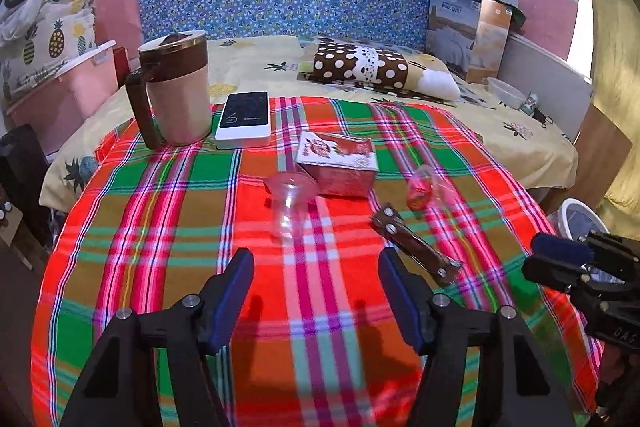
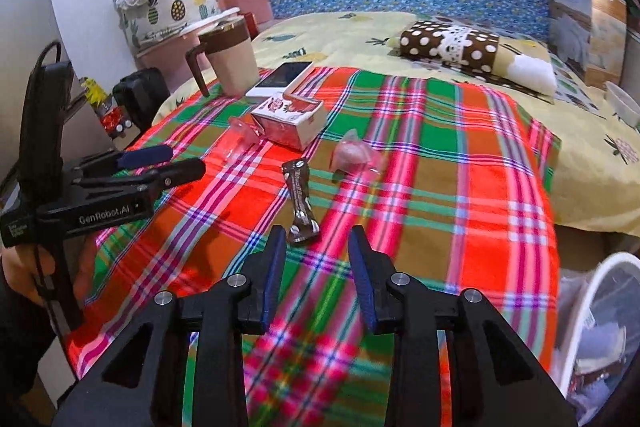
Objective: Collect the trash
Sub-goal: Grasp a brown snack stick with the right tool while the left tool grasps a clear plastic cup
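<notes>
On the plaid cloth (image 1: 180,227) lie a clear plastic cup (image 1: 290,205) on its side, a red and white carton (image 1: 340,163), a crumpled clear wrapper with red inside (image 1: 422,189) and a brown snack wrapper (image 1: 416,247). My left gripper (image 1: 316,267) is open and empty, just short of the cup. My right gripper (image 2: 318,241) is open and empty, its tips at the near end of the brown wrapper (image 2: 300,203). The carton (image 2: 288,121), the cup (image 2: 240,133) and the clear wrapper (image 2: 354,155) lie beyond. Each gripper shows in the other's view: the right (image 1: 560,259) and the left (image 2: 168,163).
A beige and brown mug (image 1: 176,91) and a white phone (image 1: 244,121) stand at the cloth's far left. A white bin (image 2: 600,327) with scraps stands off the bed's right edge. A polka-dot pillow (image 1: 360,65) and a quilt bag (image 1: 466,27) lie at the back.
</notes>
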Demonstrator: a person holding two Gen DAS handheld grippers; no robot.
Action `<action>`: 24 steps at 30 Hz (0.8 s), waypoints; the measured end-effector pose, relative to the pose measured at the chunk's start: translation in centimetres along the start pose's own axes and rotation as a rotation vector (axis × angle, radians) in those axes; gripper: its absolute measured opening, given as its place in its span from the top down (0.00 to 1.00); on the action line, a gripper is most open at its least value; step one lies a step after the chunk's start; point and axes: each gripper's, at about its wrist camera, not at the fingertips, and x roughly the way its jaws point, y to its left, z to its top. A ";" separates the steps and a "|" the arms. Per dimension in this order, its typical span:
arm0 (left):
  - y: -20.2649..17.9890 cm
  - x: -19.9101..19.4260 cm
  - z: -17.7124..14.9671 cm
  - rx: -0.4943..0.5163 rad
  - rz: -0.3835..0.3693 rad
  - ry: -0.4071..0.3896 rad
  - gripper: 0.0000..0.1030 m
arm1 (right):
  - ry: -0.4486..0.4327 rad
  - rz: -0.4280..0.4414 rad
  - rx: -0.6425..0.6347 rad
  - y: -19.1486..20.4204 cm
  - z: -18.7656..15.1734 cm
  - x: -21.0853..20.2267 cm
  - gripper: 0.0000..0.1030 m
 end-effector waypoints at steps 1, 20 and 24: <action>0.3 0.4 0.2 0.001 -0.001 0.005 0.37 | 0.009 0.002 -0.002 0.1 0.2 0.5 0.68; 2.2 8.1 2.5 0.005 0.004 0.102 0.55 | 0.109 0.007 -0.020 1.2 0.4 4.9 0.79; 1.9 8.5 2.2 0.016 0.016 0.111 0.73 | 0.103 0.003 -0.013 1.1 0.2 4.2 0.80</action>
